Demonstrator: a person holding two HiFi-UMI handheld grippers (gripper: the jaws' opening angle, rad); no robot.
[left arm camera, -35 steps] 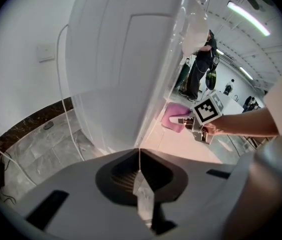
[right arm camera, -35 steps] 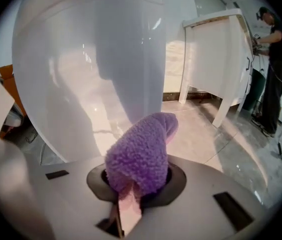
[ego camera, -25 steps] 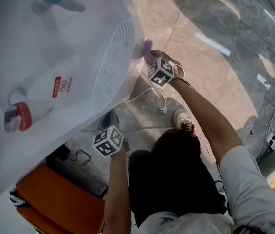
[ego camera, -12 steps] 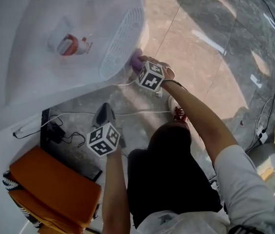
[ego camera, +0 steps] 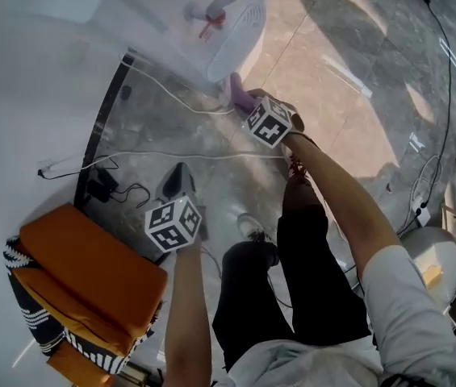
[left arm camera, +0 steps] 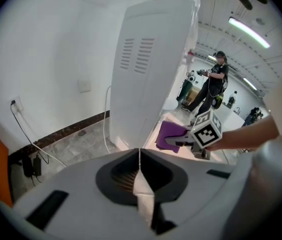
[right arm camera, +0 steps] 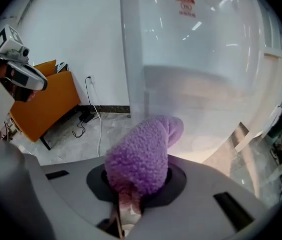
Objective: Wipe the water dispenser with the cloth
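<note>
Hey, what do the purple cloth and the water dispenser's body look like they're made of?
The cloth, clamped in the right gripper, looks like microfibre or fleece: nubbly, looped purple pile, matte. The water dispenser looks like glossy white moulded plastic: smooth panels with soft reflections and vent slots; painted metal can't be ruled out.
</note>
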